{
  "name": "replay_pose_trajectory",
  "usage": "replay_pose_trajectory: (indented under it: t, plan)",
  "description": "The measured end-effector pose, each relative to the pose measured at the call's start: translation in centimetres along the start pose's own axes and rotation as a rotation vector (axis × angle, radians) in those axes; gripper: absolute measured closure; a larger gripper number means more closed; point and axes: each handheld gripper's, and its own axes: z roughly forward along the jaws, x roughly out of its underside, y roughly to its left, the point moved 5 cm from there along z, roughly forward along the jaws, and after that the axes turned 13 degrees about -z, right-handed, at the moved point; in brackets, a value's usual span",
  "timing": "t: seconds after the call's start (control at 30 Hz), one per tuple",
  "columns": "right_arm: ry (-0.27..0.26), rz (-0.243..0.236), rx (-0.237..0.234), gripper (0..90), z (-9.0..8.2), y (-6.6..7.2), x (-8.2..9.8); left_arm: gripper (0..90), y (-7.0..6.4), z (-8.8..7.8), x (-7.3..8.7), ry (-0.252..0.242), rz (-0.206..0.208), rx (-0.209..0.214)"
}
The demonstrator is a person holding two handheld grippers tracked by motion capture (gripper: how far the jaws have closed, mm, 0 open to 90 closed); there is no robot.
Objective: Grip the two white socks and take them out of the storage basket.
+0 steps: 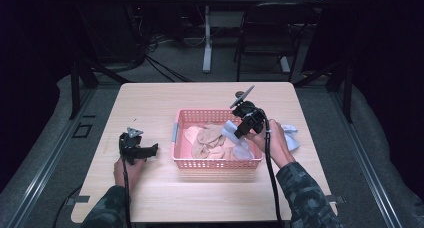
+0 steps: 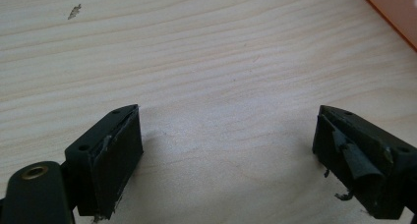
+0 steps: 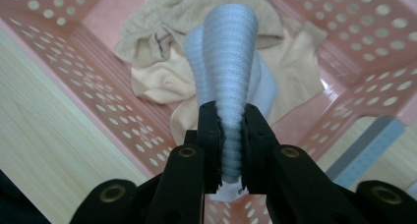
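Right gripper [image 3: 230,135] closed on a pale blue ribbed sock [image 3: 228,62], jaws pinching it across a bunched middle section, loose end standing up toward the top centre of the right gripper view. In the high view, held over the right half of the pink perforated basket [image 1: 180,119], centre of the frame, above a heap of beige socks [image 1: 210,140]. More pale blue fabric [image 1: 291,136] lying on the counter [image 1: 150,95] just right of the basket, behind the right hand [image 1: 275,145].

Left gripper [image 2: 226,150] resting low at the left of the high view, jaws spread wide, nothing between them, bare wood grain beneath and a corner of the basket at the upper right of the left gripper view.

Likely handling: very light, soft, limp, stretchy knit; no risk of breakage, little risk of slipping thanks to the ribbing. Apt to droop and fold on release rather than hold shape, and to snag on the basket holes if dragged. Best taken where several layers bunch together, as now, or at the thicker cuff; a single-layer pinch probably pulls thin and slides.
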Motion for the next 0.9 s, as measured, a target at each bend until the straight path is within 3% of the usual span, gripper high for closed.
replay_pose_trajectory:
  t: [0.4, 0.9]
  plan:
    - [-0.061, -0.005, 0.033, 81.3, -3.7, -0.6, -1.4, 11.2, 0.0, 0.0, 0.0, 0.0, 0.0, 0.0]
    - [-0.109, -0.009, 0.069, 81.3, -7.0, -1.2, -3.0, 11.2, 0.0, 0.0, 0.0, 0.001, 0.0, 0.001]
